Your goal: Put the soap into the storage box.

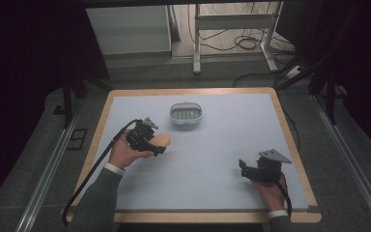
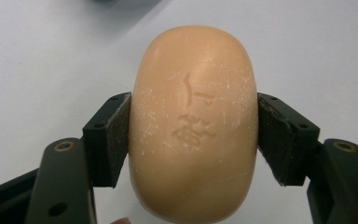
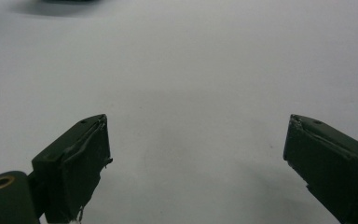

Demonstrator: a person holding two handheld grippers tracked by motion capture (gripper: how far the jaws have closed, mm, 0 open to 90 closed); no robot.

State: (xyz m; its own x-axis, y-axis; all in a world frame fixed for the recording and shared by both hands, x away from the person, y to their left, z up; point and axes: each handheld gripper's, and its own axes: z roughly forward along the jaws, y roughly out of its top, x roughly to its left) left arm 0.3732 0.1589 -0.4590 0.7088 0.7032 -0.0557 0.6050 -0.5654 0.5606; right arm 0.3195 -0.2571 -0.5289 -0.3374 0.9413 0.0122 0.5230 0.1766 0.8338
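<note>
From above, the left tool [image 1: 150,141] lies sideways over the surface [image 1: 212,159], pointing right with the soap [image 1: 160,141]. Its own view shows pads clamped on the soap's [image 2: 193,121] sides. The right tool [image 3: 196,163] hovers low, jaws apart.

A: Thing in hand?
B: Soap bar [image 2: 193,126], peach-orange, oval, rounded edges. Stamped mark pressed into the top face, fine whitish scuffs all over.

A: State?
B: Whole, dry-looking. Clamped across its narrow width, a black pad pressing each long side.

A: Pose?
B: Broad stamped face toward the left gripper view's camera, long axis running away along the jaws.

A: Where?
B: Left half of the pale blue table top in the high view [image 1: 160,140]. Touching the top or just above it, can't tell.
</note>
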